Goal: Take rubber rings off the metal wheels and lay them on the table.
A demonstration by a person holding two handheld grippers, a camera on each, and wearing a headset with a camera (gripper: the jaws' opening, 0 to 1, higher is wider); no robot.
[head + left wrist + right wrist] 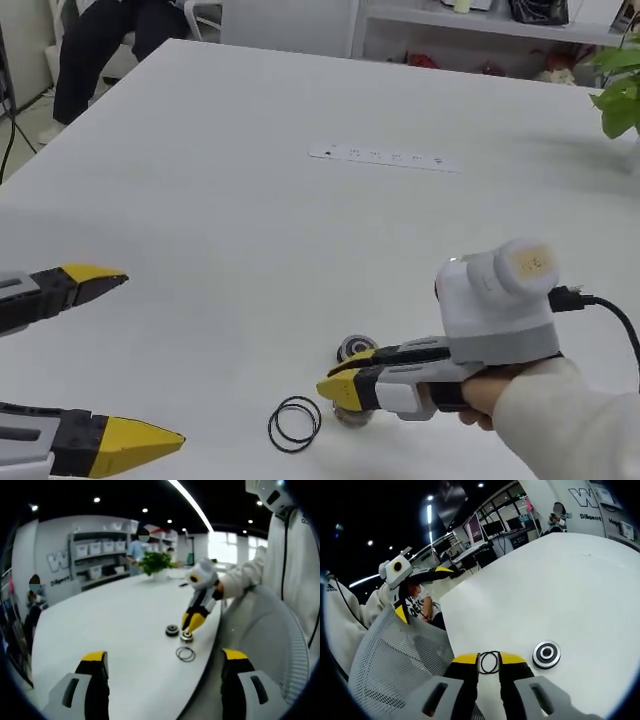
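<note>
Left gripper (150,358) sits nearest, jaws wide and empty; right gripper (335,386) jaws narrow, a slit between, nothing visibly gripped, tips over one metal wheel (187,636); rubber rings (295,422), seemingly two, lie off just beside it on the table (250,180); second wheel (355,348) looks still dark-rimmed, so likely undone.

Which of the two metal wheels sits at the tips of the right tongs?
The wheel next to the loose rings, directly under the tips of the right tongs. The other wheel stands clear beside it.
</note>
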